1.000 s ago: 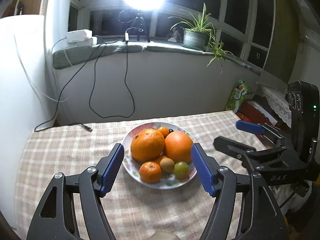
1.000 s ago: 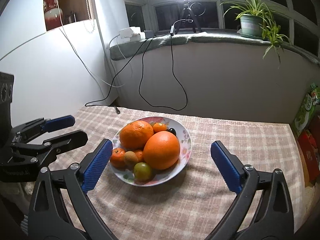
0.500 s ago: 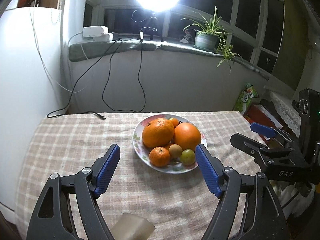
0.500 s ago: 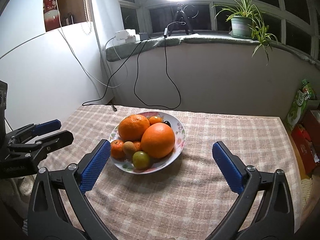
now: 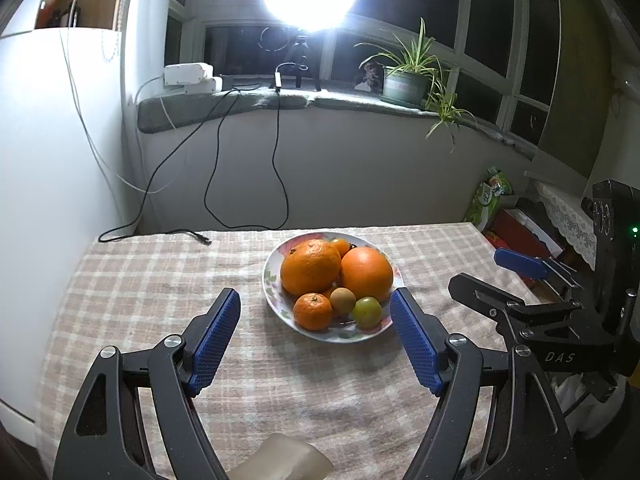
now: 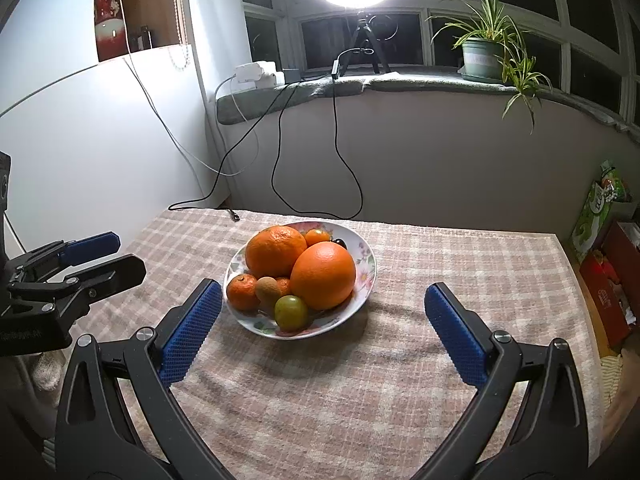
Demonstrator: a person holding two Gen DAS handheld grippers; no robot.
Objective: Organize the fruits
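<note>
Left gripper (image 5: 316, 308) wide, right gripper (image 6: 322, 304) wide, plate (image 6: 366, 276) fruit overlapping (dark one half-hidden)

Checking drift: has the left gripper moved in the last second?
Yes. The left gripper has backed away from the plate; its jaws flanked the plate before and now sit nearer the camera, still open.

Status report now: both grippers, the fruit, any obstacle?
Left gripper open, empty. Right gripper open, empty. Fruit piled on plate, untouched. Nothing between grippers and plate.
</note>
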